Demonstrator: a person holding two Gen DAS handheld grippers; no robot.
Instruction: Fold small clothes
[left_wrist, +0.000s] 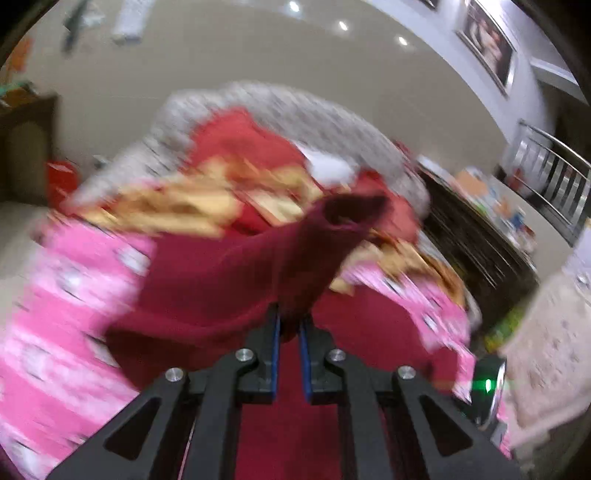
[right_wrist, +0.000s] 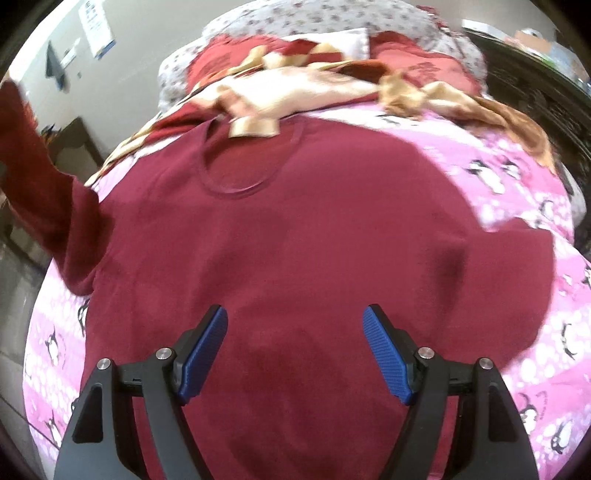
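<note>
The maroon sweatshirt (right_wrist: 280, 236) lies flat on the pink penguin sheet (right_wrist: 517, 206); its sleeve (left_wrist: 258, 266), out at nine o'clock, is clamped in the left gripper (left_wrist: 289, 325). Carry it across the chest, keeping it taut. The right gripper (right_wrist: 293, 354) hovers, jaws apart

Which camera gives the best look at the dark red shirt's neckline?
The right wrist view: the round neckline of the dark red shirt lies flat and whole on the pink penguin sheet. The left wrist view is blurred, showing only a lifted sleeve pinched in the left gripper.
</note>
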